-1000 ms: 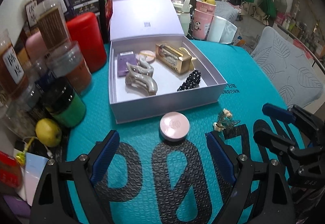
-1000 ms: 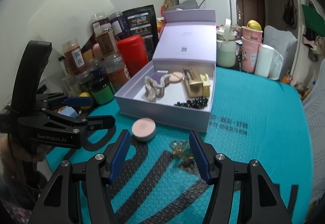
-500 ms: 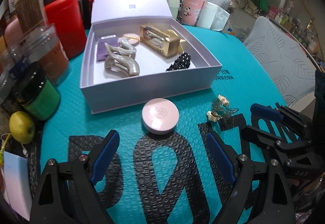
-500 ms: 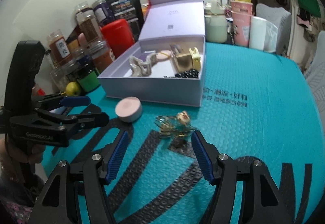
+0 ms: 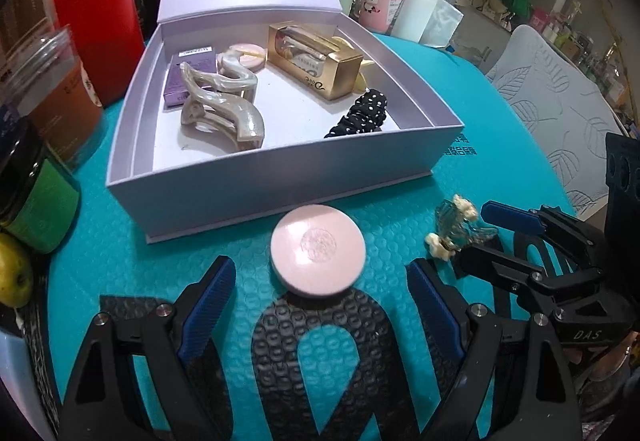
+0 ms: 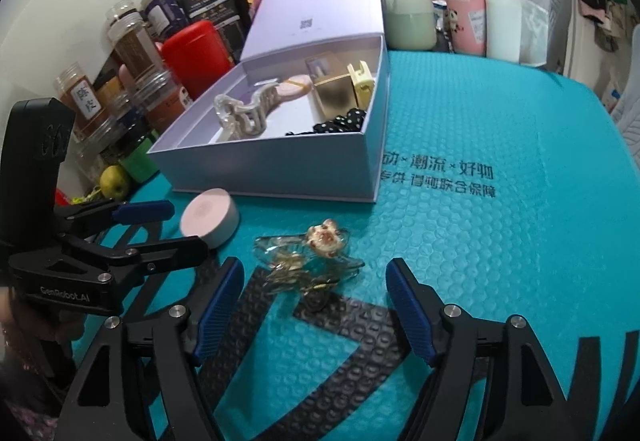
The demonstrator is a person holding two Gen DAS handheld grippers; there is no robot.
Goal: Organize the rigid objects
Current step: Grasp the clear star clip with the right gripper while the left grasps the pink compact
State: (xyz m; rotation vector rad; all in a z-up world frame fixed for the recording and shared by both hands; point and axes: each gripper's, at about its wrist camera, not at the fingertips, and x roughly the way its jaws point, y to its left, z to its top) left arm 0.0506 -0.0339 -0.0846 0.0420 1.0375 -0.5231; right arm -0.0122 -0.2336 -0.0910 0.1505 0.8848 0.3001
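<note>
Pink compact and clear floral clip now looming closer, left tool spread wide, right tool spreading further, both empty, closing in for boxing up.

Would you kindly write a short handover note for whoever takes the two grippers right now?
Left gripper: open, empty, lined up on the pink round case lying on the mat before the lilac box.
Right gripper: fingers opening, around but not touching the clear flower hair clip on the mat.
Done: pearly claw clip, gold box and dotted scrunchie are boxed.
Left: box the case and the flower clip.
</note>
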